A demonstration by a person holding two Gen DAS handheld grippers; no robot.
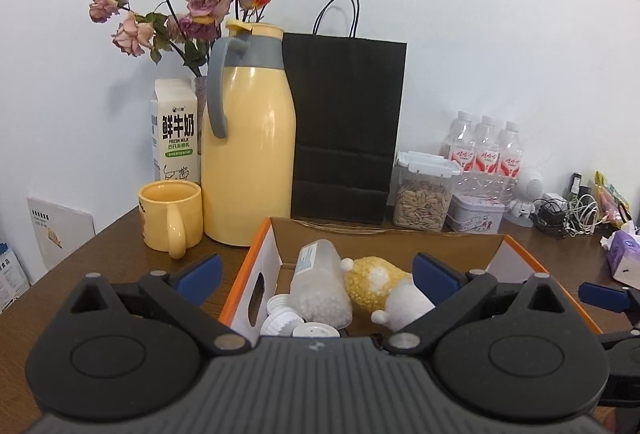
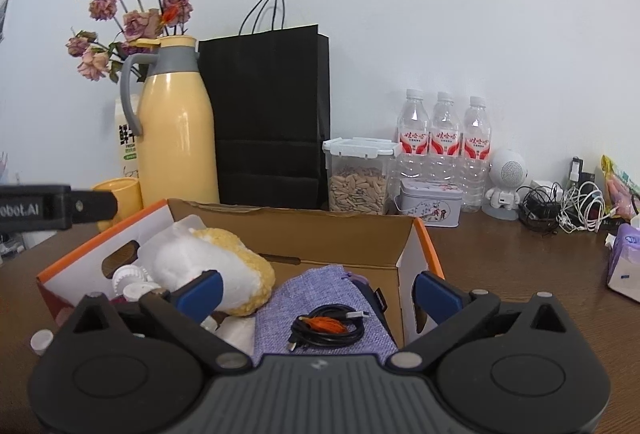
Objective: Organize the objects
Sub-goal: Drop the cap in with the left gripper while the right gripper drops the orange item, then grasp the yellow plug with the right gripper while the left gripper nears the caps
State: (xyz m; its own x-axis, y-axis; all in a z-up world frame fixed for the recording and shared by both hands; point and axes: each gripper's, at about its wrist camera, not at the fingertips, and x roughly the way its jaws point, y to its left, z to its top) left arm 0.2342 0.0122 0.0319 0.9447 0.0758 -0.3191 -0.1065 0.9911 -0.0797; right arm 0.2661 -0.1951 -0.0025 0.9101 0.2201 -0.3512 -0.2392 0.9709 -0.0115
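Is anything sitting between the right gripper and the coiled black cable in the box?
Nothing visible. The right gripper is open above the cardboard box, and the black cable lies exposed on top of the purple pouch. The plush toy sits off to the left.

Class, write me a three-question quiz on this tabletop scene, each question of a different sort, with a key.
1. True or false: the coiled black cable lies on the purple cloth pouch inside the cardboard box.
2. How many water bottles stand against the wall?
3. Multiple choice: the right gripper is A) open and empty, B) shut on the plush toy, C) shut on the yellow mug.

Key: 1 true; 2 three; 3 A.
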